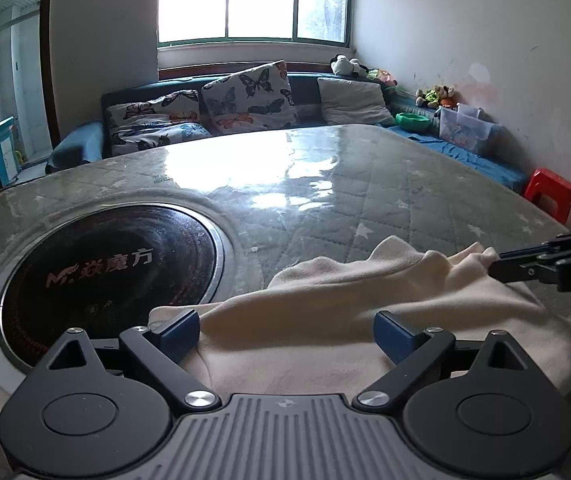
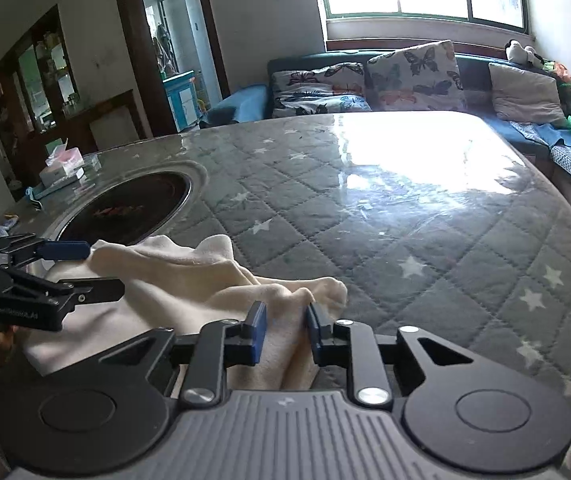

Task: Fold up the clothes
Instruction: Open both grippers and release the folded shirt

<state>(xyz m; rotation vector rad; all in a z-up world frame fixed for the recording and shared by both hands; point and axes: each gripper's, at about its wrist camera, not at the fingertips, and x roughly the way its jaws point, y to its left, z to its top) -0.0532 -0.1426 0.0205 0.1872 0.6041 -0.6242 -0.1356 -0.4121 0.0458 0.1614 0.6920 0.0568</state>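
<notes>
Two grippers, one soft cream cloth [image 1: 325,300] on desk near edge. Right gripper [image 2: 285,330] pinches bunched corner. Left gripper [image 1: 285,338] wide apart, cloth right between fingers, closest.

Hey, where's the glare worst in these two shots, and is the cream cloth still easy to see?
Left wrist view: the window is blown out white and glare streaks the table; the cream cloth reads clearly. Right wrist view: a bright patch washes out the table's far side; the cloth stays evenly lit, though fisheye bends the edges.
</notes>
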